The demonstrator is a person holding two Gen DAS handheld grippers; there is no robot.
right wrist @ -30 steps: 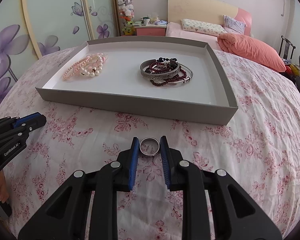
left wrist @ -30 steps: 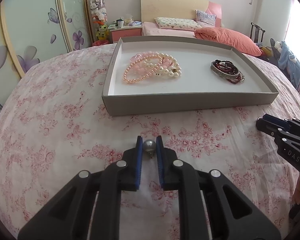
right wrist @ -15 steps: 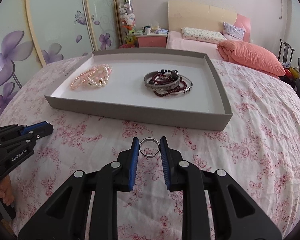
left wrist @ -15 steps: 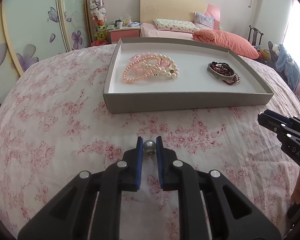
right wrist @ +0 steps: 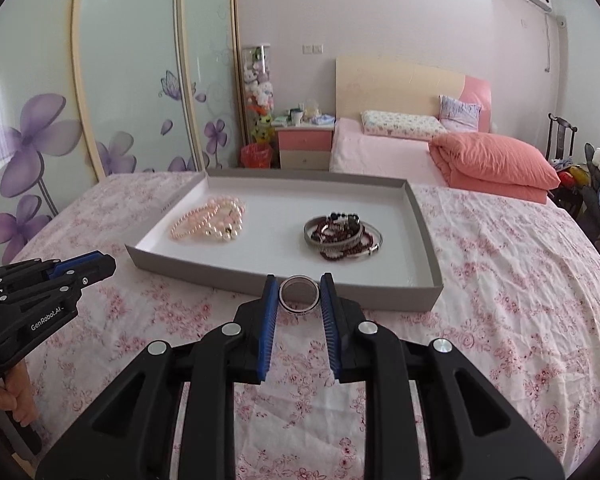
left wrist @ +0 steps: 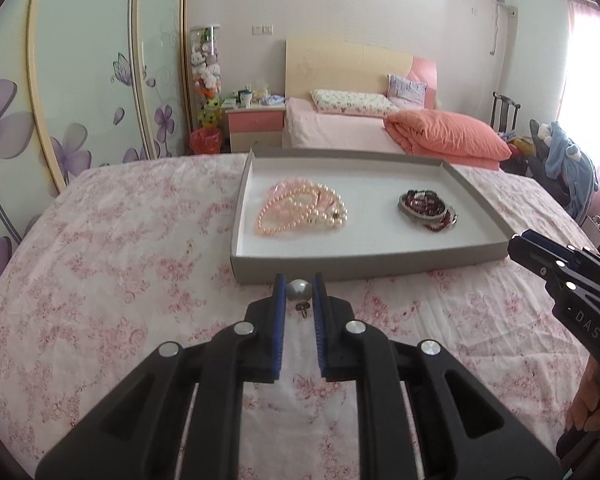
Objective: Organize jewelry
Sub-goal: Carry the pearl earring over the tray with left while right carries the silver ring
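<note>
Left wrist view: the left gripper (left wrist: 299, 292) has its jaws nearly shut on a pearl earring (left wrist: 298, 291), pinched at the very tips and held above the bedspread (left wrist: 112, 280), just short of the tray's (left wrist: 364, 258) near wall. The pearl is tiny, light, hard and round, so it would likely slip or pop out if the squeeze loosens or goes off-centre; the grip across its widest part looks the safest hold. Its small metal fitting hangs below, too small to make out.

In the right wrist view, the right gripper (right wrist: 299, 296) is closed to a narrow gap on a metal ring (right wrist: 299, 295), pads on opposite sides of the band, also just before the tray's near wall. The ring is stiff, smooth and light, and could probably swivel between the pads.

Inside the tray, pearl strands (right wrist: 210, 226) lie at the left and dark bracelets (right wrist: 342, 234) at the right; both heaps are tangled, so separate pieces cannot be counted. Each hand (right wrist: 14, 394) is mostly cut off at the frame edge.
</note>
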